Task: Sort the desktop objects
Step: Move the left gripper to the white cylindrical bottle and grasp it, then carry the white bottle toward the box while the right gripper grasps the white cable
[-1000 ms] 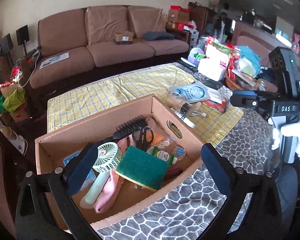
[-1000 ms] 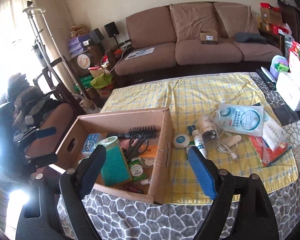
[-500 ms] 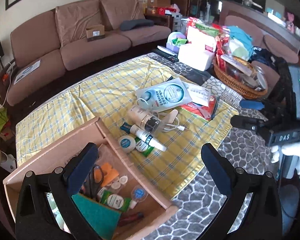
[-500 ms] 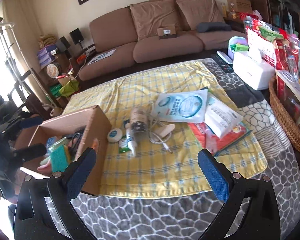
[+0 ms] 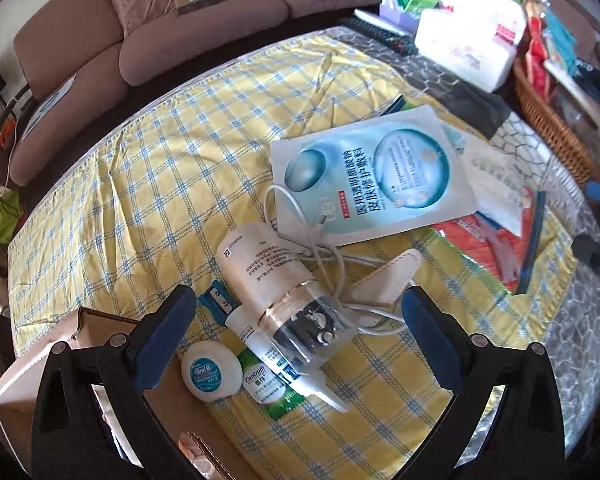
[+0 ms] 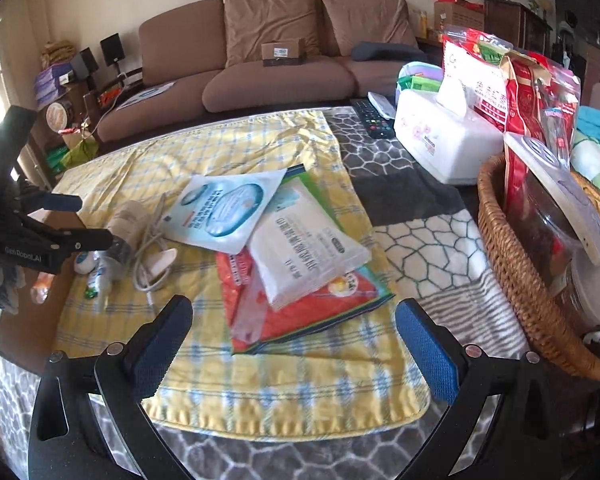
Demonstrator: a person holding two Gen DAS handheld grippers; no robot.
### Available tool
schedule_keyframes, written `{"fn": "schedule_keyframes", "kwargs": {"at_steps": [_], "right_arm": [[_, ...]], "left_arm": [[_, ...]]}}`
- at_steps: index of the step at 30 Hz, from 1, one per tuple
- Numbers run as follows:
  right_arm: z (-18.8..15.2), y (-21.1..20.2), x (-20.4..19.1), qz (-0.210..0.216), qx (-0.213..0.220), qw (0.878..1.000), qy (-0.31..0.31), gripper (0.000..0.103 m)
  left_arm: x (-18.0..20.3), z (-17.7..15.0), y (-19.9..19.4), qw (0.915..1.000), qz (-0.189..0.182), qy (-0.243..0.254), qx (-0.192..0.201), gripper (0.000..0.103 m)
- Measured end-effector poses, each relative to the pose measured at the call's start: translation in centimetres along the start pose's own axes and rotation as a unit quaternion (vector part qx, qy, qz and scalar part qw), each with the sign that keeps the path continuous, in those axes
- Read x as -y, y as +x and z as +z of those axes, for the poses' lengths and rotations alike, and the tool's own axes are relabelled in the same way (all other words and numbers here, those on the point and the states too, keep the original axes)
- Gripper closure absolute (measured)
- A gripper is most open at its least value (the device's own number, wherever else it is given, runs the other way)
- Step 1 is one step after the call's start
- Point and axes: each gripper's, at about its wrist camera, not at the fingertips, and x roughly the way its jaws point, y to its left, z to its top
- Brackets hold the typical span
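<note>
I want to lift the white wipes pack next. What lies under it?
The wipes pack rests on a red packet, and the blue face-mask sachet overlaps its left corner. The yellow cloth lies beneath all. The red packet's middle is covered.

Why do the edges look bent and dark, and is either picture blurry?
Both views come through fisheye lenses, so the corners go black and straight lines bow. Left wrist view: sharp, the mask packet's print is legible. Right wrist view: slightly softer, the cloth's near edge is smeared, and window glare washes out the far left.
</note>
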Motion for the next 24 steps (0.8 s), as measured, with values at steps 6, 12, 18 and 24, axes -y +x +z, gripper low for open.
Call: {"fn": "schedule_keyframes", "kwargs": {"at_steps": [6, 12, 18, 24], "right_arm": [[2.9, 4.9, 0.6, -0.009, -0.016, 0.998, -0.064, 0.0], [6.0, 6.9, -1.0, 0.092, -0.008, 0.996, -0.001, 0.0], [8.0, 9.0, -0.3, 0.169, -0.013, 0.978, 0.124, 0.0], [9.9, 13.5, 0.0, 0.144, -0.062, 0.98, 0.118, 0.004]], "left_arm": [[0.4, 0.4, 3.6, 0.9987, 0.002, 0.002, -0.051, 0.02], [0.0, 0.5, 5.5, 0.9958, -0.03, -0.011, -0.086, 0.049], [0.6, 0.2, 4.3, 0.9959, -0.058, -0.003, -0.07, 0.054], [-1.0, 0.3, 3.6, 0.9921, -0.098, -0.062, -0.048, 0.057]]}}
